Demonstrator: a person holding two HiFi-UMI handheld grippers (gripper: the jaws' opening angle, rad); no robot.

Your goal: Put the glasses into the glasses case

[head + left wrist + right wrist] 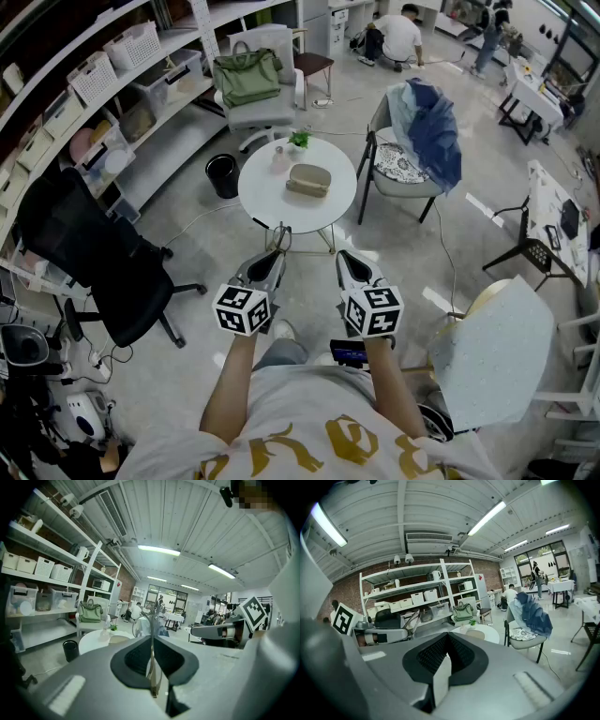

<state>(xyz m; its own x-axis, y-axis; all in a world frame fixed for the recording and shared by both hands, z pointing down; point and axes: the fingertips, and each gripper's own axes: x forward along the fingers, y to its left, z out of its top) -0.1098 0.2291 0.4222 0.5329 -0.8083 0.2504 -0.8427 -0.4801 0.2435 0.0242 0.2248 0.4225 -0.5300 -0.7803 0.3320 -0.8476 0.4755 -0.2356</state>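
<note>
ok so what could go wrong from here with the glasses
1. The left hand-held gripper pinches the glasses by only a thin piece of frame, so they could slip or bend on the way.
2. The glasses case looks closed on the round table; prying it open could push it towards the small plant.

Thin metal-wire glasses (153, 674), matt beige glasses case (307, 180), smooth white table (258, 192), ribbed matt-black pads (133, 658)
</note>
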